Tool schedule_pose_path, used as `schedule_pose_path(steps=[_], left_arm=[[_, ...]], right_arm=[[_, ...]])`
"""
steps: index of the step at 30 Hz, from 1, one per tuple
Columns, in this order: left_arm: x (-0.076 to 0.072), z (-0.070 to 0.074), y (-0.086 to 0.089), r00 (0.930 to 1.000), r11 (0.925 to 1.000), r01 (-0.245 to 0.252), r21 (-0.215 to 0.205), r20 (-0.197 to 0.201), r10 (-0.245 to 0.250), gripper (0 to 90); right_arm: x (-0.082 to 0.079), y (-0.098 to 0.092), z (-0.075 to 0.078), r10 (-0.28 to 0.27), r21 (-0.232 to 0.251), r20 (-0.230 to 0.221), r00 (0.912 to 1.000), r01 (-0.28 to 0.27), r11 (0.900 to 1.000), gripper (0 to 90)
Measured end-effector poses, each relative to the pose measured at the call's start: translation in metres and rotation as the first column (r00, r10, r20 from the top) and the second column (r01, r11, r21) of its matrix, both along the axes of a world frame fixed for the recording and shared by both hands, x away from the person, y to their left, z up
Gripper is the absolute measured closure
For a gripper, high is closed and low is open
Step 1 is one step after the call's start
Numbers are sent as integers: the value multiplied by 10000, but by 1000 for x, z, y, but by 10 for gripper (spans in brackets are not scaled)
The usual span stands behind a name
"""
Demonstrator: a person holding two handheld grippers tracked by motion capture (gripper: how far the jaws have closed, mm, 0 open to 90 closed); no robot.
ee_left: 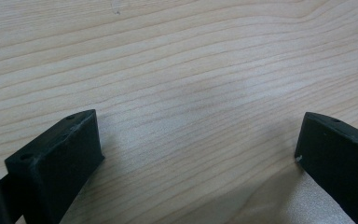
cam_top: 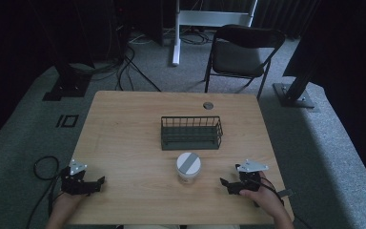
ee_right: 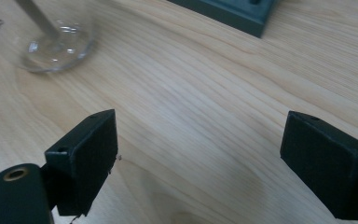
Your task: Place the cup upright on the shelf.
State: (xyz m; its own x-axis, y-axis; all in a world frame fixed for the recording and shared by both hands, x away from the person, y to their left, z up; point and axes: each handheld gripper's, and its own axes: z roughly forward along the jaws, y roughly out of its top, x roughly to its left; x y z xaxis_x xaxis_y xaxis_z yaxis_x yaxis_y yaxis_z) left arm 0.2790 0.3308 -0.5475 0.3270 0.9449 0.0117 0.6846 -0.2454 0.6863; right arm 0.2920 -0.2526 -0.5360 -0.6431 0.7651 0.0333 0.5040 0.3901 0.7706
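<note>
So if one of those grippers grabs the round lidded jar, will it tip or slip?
The jar stands upright and squat, so it probably resists tipping when pushed. Its clear base looks smooth, so it may slip in the jaws. Being round, it would likely roll if knocked over.

jar (ee_right: 56,44) cut off by top edge, basket (ee_right: 228,11) corner only — contents untellable

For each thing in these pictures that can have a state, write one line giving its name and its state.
Left gripper: open, jaws wide apart, holding nothing, low over the table.
Right gripper: open, jaws wide apart, holding nothing.
Jar: upright on the table, white lid on, touched by neither gripper.
Wire basket: upright behind the jar, looks empty.
Folding chair: unfolded, unoccupied.
</note>
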Motion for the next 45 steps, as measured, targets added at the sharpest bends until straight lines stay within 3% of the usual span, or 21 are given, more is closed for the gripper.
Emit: schedule_pose_path(steps=[12, 27, 45], left_arm=[[0, 0, 0, 10000, 10000, -4, 0, -1, 4, 6], [0, 0, 0, 10000, 10000, -7, -12, 6, 7, 6], [0, 0, 0, 10000, 10000, -7, -14, 5, 7, 6]], right_arm=[[-4, 23, 3, 917, 253, 33, 9958, -917, 9955, 109], [-5, 50, 3, 1801, 696, -107, 9836, -1789, 9814, 108], [-5, 82, 5, 2336, 1254, 472, 9712, -2378, 9632, 108]])
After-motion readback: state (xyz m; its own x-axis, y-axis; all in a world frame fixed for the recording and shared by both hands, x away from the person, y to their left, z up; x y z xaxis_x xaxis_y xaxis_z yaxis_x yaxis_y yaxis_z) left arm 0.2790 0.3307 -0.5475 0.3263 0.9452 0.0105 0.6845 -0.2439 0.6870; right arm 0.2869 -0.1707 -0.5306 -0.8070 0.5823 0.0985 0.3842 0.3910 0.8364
